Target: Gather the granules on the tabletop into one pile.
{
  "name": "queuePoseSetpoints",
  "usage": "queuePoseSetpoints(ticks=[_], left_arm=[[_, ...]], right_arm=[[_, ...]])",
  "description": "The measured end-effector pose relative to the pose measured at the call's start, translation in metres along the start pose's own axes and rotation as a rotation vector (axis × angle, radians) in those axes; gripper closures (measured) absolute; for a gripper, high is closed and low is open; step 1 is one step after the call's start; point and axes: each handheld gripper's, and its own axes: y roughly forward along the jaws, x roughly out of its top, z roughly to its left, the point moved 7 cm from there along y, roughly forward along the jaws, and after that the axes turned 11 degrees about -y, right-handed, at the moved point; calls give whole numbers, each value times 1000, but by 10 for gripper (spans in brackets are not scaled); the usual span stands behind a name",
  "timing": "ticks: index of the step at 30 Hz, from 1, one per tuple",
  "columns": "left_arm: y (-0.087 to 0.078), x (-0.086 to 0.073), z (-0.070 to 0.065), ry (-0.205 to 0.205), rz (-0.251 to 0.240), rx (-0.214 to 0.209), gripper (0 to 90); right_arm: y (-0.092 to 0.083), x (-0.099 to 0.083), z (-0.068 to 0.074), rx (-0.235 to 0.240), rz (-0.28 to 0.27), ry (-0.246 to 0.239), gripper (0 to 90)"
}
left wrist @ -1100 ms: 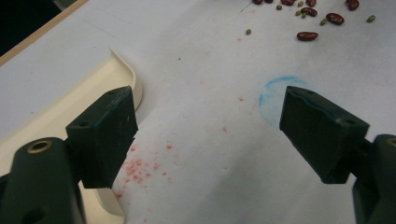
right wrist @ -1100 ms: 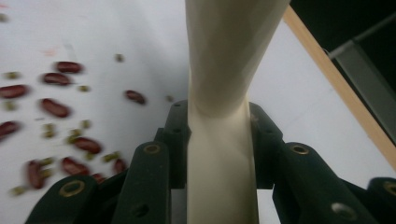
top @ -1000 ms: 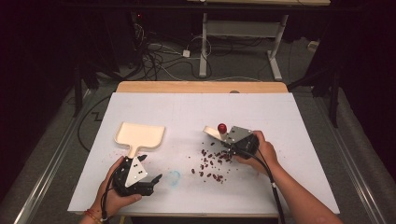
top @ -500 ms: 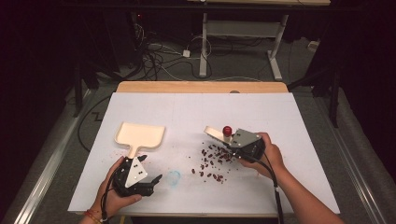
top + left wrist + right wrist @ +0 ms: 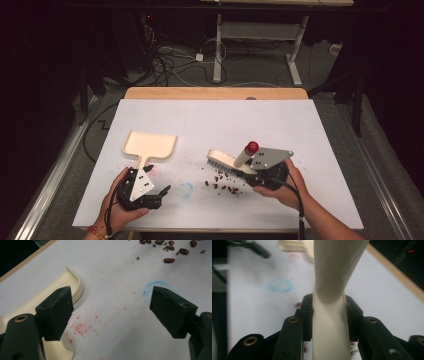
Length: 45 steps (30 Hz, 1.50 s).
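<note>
Right gripper (image 5: 250, 169) clenched on cream brush handle (image 5: 329, 322), bristles above scattered beans (image 5: 222, 181). Left gripper (image 5: 110, 312) released, beside cream dustpan (image 5: 149, 145).

No legible text, label, brand, number or sign appears on any surface in the high view, left gripper view or right gripper view.
</note>
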Motion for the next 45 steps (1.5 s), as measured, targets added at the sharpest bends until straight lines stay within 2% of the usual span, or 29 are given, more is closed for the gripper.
queuePoseSetpoints(ticks=[3,4,5,6,7,11,13,16,21,22,29,39,45], left_arm=[[-2,1,2,-15,-11,6,183],[-2,1,3,-15,-12,7,183],[-2,1,3,-17,-11,7,183],[-1,1,2,-15,-7,8,182],[-1,0,2,-14,-5,11,182],[0,0,2,-13,-2,11,182],[0,0,2,-12,-3,12,182],[0,0,2,-13,-5,11,182],[1,-1,1,-3,2,8,183],[0,-1,1,-3,1,7,182],[2,-2,-1,6,10,3,182],[5,-2,-4,23,21,-10,183],[5,-1,-6,33,21,-16,182]], right_arm=[[4,3,24,93,-1,8,677],[8,5,36,141,1,7,677],[8,5,36,141,1,7,677],[13,7,46,194,-5,17,677],[13,7,46,194,-5,17,677],[30,6,61,258,20,-2,677],[35,3,63,264,37,-1,677],[39,1,61,261,38,6,677],[42,-6,45,223,49,46,677],[42,-10,38,207,56,65,677],[44,-19,20,173,69,107,676],[38,-34,-9,68,108,178,676],[31,-35,-20,36,92,181,677]])
